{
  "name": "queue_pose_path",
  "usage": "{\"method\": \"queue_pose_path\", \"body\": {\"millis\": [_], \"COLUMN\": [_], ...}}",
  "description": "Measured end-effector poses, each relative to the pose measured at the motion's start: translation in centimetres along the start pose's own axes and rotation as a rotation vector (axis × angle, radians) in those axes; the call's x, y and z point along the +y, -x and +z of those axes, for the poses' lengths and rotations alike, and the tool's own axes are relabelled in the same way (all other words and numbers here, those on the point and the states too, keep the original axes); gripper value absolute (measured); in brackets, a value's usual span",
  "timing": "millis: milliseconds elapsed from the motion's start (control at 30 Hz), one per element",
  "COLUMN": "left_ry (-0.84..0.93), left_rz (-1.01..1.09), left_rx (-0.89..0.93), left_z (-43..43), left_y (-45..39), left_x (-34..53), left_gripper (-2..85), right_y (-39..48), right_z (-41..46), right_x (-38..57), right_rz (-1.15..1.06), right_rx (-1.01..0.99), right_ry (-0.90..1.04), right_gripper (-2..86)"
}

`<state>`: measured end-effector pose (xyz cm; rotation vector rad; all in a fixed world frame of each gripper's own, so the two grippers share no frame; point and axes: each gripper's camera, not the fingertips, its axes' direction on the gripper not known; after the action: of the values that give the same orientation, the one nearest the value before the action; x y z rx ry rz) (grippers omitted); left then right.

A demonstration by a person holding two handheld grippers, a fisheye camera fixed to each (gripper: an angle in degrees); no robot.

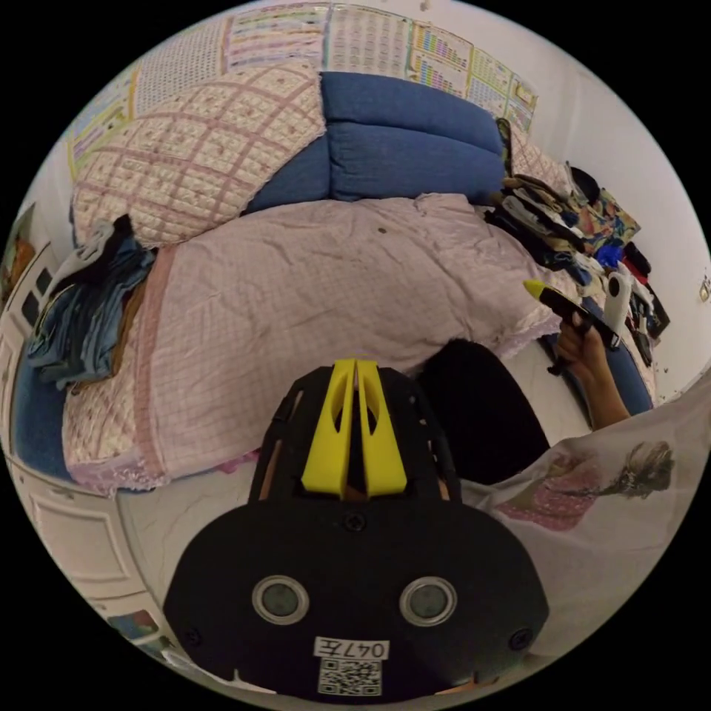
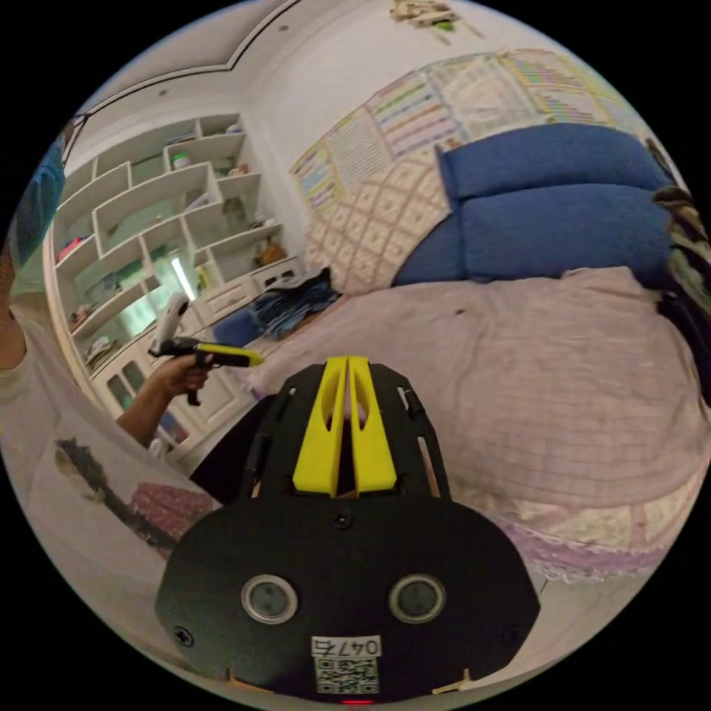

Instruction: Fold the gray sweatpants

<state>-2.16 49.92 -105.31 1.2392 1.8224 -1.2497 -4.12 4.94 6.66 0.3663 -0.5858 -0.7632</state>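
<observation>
While we hold both the left gripper (image 1: pixel 356 370) and right gripper (image 2: pixel 347 366) with jaws pressed together, empty, the pink bedspread (image 1: pixel 311 296) ahead lies bare; gray sweatpants unseen, perhaps among piled clothes (image 1: pixel 548 222).

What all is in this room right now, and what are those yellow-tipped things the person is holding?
bed cover: one, pale pink check, spread over the bed, nothing laid out on its middle
cushions: two, blue, stacked at the head of the bed
quilted pillow: one, cream and pink, beside the cushions
denim clothes: a pile, blue, at one edge of the bed
mixed clothes: a heap, many colours, along the other edge
wall charts: several, multicoloured, above the bed
shelving: one unit, white, against the side wall
left tool: black with yellow jaws, closed together, holding nothing
right tool: the same, closed, empty
person's hand: gripping the right tool's handle
</observation>
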Motion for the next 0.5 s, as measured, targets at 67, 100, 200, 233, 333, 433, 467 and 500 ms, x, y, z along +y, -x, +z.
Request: {"method": "queue_pose_path", "body": {"millis": [67, 100, 200, 233, 333, 433, 467, 500], "left_ry": [-0.047, -0.061, -0.14, -0.179, -0.336, -0.431, -0.441, -0.445], "left_rz": [-0.078, -0.097, -0.158, -0.164, -0.198, -0.183, -0.189, -0.187], "left_rx": [0.001, 0.001, -0.067, -0.12, -0.257, -0.38, -0.468, -0.515], "left_z": [-1.1, -1.3, -3.0, -3.9, -6.9, -8.9, -9.3, -9.4], "left_y": [0.2, 0.2, -0.1, -0.2, 0.2, 1.2, 1.7, 2.0], "left_x": [1.3, 1.6, 2.4, 2.2, 0.8, -2.9, -4.9, -5.9], "left_gripper": [-0.7, -0.6, 1.1, 2.3, 4.8, 7.9, 9.5, 10.3], "right_y": [1.9, 2.2, 2.8, 2.9, 3.3, 4.1, 4.3, 4.4], "right_z": [5.1, 6.3, 11.4, 13.3, 17.8, 21.9, 23.5, 24.3], "right_x": [-3.1, -3.9, -6.9, -7.8, -9.7, -11.5, -12.2, -12.6], "right_rz": [-0.023, -0.017, 0.055, 0.095, 0.172, 0.214, 0.237, 0.249], "right_rx": [-0.063, -0.082, -0.212, -0.267, -0.345, -0.351, -0.375, -0.389], "right_ry": [0.078, 0.095, 0.136, 0.141, 0.164, 0.215, 0.23, 0.239], "right_gripper": [-0.7, -0.7, -0.7, -0.7, -0.6, -0.6, -0.6, -0.6]}}
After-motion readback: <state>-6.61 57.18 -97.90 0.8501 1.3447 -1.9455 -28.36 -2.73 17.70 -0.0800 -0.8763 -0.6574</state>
